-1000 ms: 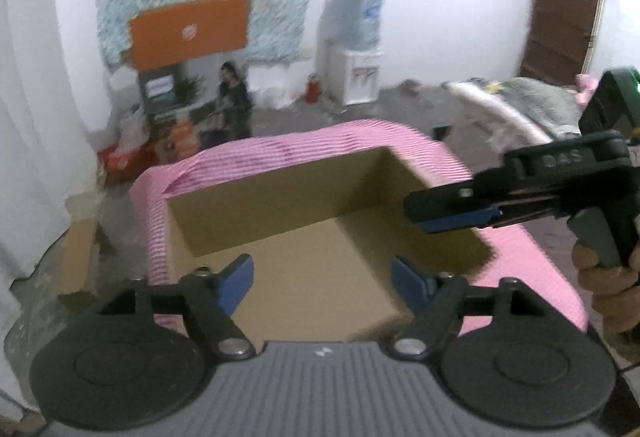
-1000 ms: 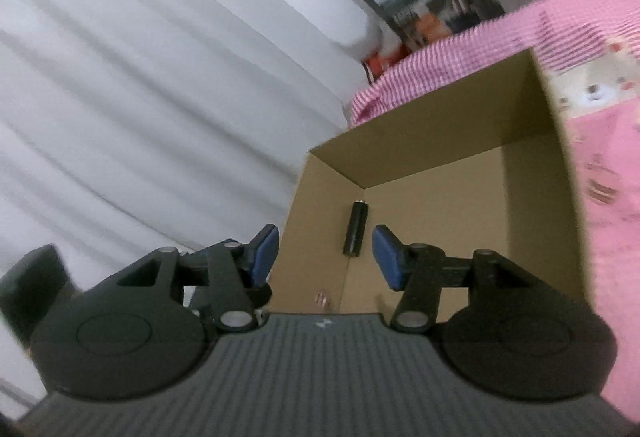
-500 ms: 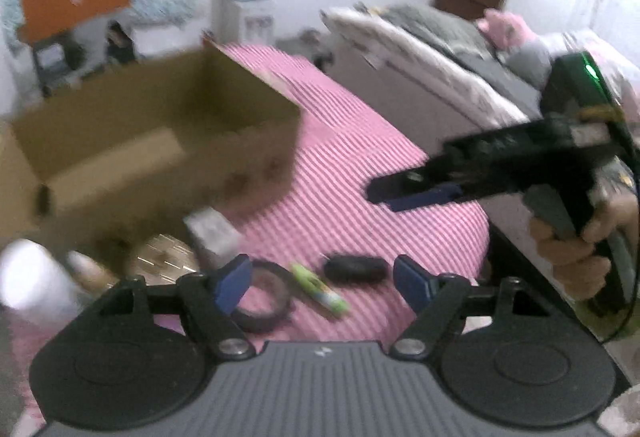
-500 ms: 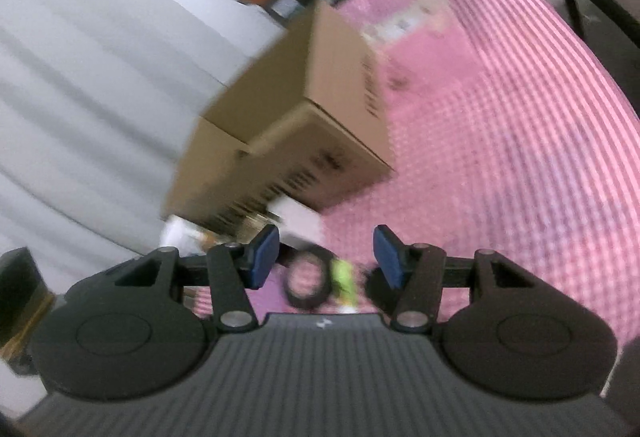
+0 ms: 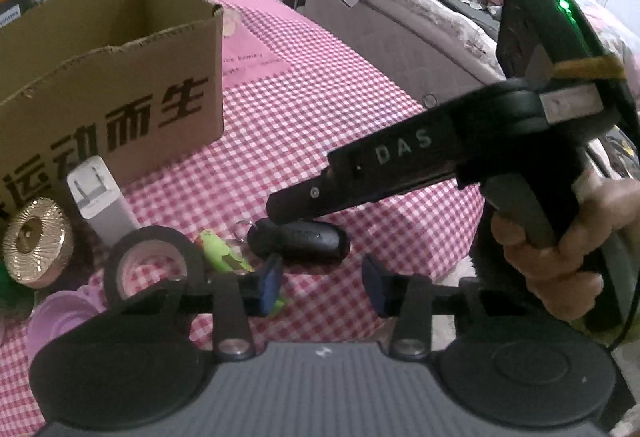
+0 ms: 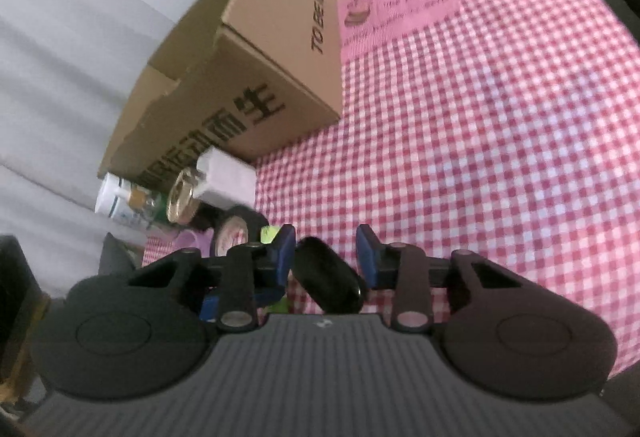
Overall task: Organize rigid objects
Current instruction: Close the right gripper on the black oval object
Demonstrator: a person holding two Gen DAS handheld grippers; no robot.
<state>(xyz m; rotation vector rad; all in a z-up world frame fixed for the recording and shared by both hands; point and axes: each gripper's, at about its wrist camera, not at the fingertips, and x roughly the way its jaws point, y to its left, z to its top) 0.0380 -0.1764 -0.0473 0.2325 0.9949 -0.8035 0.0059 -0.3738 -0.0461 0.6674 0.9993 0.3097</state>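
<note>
A black oval key fob (image 5: 304, 239) lies on the pink checked cloth (image 5: 320, 109) near the front edge. My right gripper (image 6: 326, 257) is open with its blue pads on either side of the fob (image 6: 328, 277), not closed on it. From the left wrist view the right gripper (image 5: 280, 209) reaches down onto the fob. My left gripper (image 5: 322, 287) is open and empty just in front of it. An open cardboard box (image 5: 108, 85) with black characters stands at the back left.
Beside the fob lie a green lighter (image 5: 222, 253), a black tape roll (image 5: 154, 265), a white charger block (image 5: 100, 201), a gold round lid (image 5: 38, 241) and a purple cup (image 5: 64, 317). A white bottle (image 6: 120, 201) lies by the box. A bed (image 5: 420, 9) stands right.
Both grippers have swung away from above the open box and come down to the objects in front of it. The right gripper now straddles the black fob.
</note>
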